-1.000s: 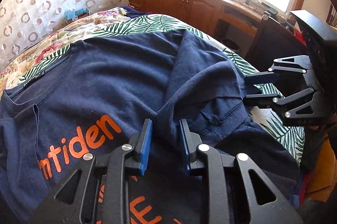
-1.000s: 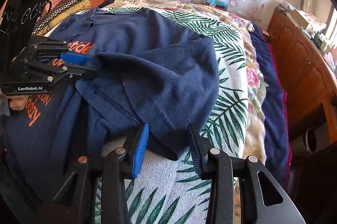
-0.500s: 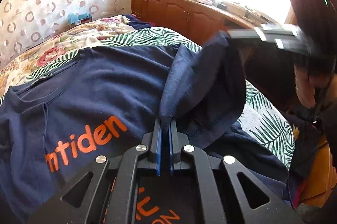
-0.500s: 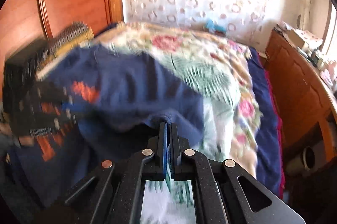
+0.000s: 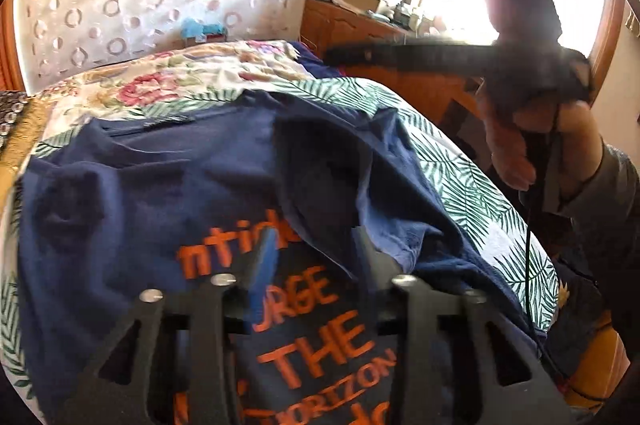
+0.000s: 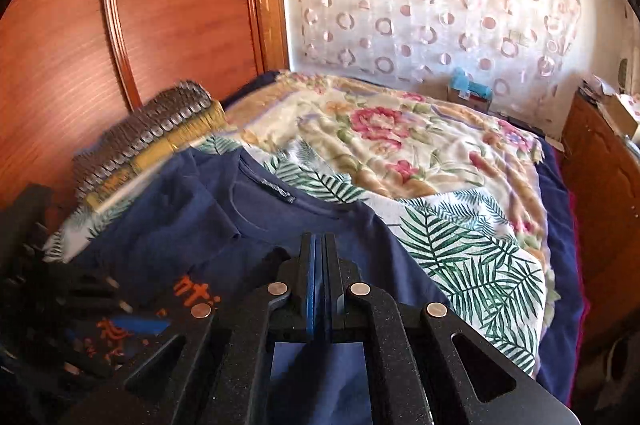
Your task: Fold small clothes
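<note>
Nearest the left wrist camera, the left gripper [image 5: 316, 257] stands with its jaws apart over the orange lettering of the navy T-shirt [image 5: 160, 193]; they have just been opening, and no cloth is between them now. The right gripper [image 6: 319, 289] shows its blue pads almost together, parted only slightly after a tight close, with nothing clearly pinched between them; in the left view it is a blurred dark shape held up over the bed's right edge by a hand [image 5: 520, 145]. The shirt lies face up across the near end of the bed [image 6: 460, 245], collar toward the far side, on the leaf-print sheet. Its right sleeve [image 5: 360, 185] is now laid inward over the chest, so the first fold looks done; the left side and the fold lengthwise look still to do. A second ago the sleeve lay bunched out on the sheet, and half a second ago both grippers were clamped on it, lifting it. Beyond, a floral blanket [image 6: 380, 137] covers the far end.
</note>
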Motion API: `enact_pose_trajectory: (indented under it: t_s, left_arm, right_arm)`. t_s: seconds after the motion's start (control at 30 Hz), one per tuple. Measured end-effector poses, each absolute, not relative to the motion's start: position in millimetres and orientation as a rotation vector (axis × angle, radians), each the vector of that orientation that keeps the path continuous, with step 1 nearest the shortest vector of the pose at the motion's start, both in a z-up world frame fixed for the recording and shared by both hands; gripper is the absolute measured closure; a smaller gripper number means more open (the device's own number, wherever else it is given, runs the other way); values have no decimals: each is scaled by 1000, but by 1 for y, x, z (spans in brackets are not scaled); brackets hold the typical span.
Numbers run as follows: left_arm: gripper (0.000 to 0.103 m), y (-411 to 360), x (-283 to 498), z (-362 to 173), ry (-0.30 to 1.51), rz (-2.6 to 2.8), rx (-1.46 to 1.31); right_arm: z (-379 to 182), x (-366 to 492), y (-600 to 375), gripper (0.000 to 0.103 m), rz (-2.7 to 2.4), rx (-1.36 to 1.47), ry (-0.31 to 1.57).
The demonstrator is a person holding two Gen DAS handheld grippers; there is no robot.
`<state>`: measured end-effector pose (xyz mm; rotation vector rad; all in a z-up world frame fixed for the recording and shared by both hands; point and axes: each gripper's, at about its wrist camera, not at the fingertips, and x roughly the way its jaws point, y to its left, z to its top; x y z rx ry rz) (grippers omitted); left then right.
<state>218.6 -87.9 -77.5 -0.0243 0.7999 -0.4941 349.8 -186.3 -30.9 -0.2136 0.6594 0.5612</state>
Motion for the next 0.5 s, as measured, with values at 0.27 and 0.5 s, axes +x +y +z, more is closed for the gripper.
enact_pose_trajectory:
  t_s: [0.27, 0.5]
  left_arm:
    - [28, -67, 214, -79, 805, -502, -39]
    - [29, -81, 212, -75, 795, -545, -76]
  right_arm:
    - [-28, 352, -197, 56, 459, -180, 709]
    - [-36, 323, -222, 56, 387, -150, 767]
